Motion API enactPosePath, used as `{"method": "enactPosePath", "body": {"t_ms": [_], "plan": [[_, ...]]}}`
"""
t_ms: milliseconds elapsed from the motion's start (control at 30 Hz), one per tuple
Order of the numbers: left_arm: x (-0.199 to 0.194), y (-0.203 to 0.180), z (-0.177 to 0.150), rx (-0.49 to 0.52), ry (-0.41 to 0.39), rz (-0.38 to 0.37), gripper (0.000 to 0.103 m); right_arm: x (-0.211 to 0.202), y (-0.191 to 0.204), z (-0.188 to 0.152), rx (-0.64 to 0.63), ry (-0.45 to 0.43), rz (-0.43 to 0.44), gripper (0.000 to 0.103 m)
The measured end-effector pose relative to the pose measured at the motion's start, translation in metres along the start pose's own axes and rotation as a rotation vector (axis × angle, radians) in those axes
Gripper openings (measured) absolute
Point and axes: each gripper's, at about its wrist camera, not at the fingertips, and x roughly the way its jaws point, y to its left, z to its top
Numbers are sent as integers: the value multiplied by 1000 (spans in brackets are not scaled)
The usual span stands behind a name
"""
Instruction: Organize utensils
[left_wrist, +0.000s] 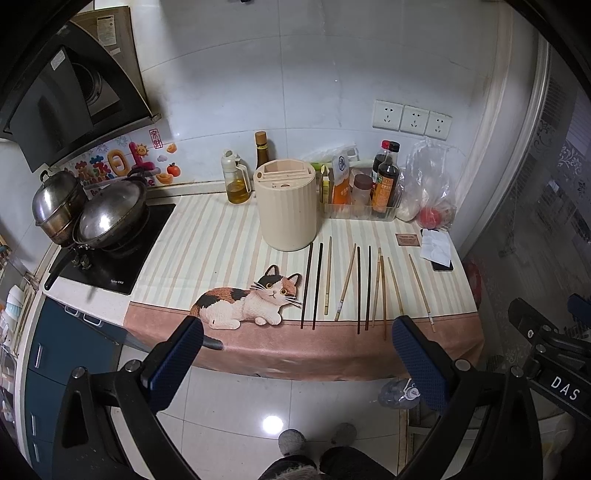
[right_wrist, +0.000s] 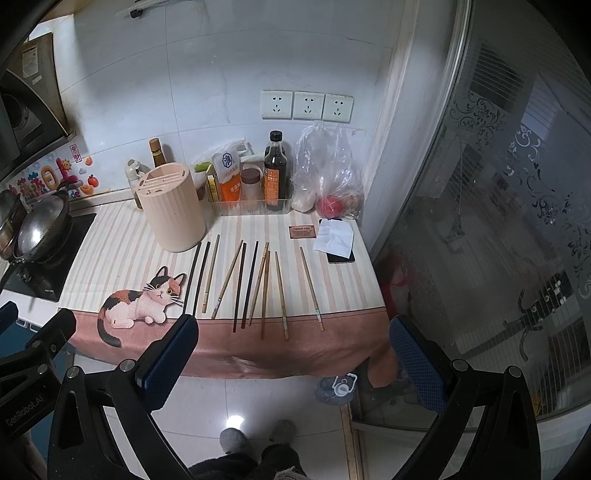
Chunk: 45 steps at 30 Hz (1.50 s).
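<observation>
Several chopsticks (left_wrist: 354, 286), dark and pale wood, lie side by side on the striped cloth; they also show in the right wrist view (right_wrist: 255, 284). A cream ribbed utensil holder (left_wrist: 286, 205) with slots on top stands behind them, also seen in the right wrist view (right_wrist: 171, 206). My left gripper (left_wrist: 297, 334) is open and empty, held in front of the counter edge below the chopsticks. My right gripper (right_wrist: 291, 330) is open and empty, also in front of the counter edge.
A cat-print cloth (left_wrist: 243, 302) covers the counter. Pots (left_wrist: 107, 214) sit on a stove at the left. Sauce bottles in a clear tray (left_wrist: 384, 184), an oil bottle (left_wrist: 236, 179), a plastic bag (left_wrist: 430, 184) and a phone under paper (left_wrist: 437, 251) stand at the back right. A glass door (right_wrist: 498, 221) is on the right.
</observation>
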Motion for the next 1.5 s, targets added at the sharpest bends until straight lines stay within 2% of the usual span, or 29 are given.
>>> {"method": "enactPosePath", "body": {"t_ms": [967, 1033, 1133, 1233, 1400, 1467, 1500], "plan": [[-1, -8, 6, 0, -5, -4, 103, -7, 3, -2, 9, -5, -6, 103], [-1, -8, 5, 5, -20, 11, 103, -6, 1, -2, 30, -6, -4, 103], [4, -7, 14, 14, -85, 53, 103, -2, -5, 1, 88, -40, 42, 103], [26, -4, 27, 24, -123, 78, 103, 13, -6, 5, 118, -59, 63, 103], [86, 17, 42, 36, -78, 82, 103, 72, -4, 12, 161, 28, 65, 101], [118, 19, 46, 42, -41, 110, 103, 102, -3, 16, 158, 66, 56, 91], [130, 23, 46, 38, -16, 115, 103, 116, -3, 17, 154, 83, 48, 82]]}}
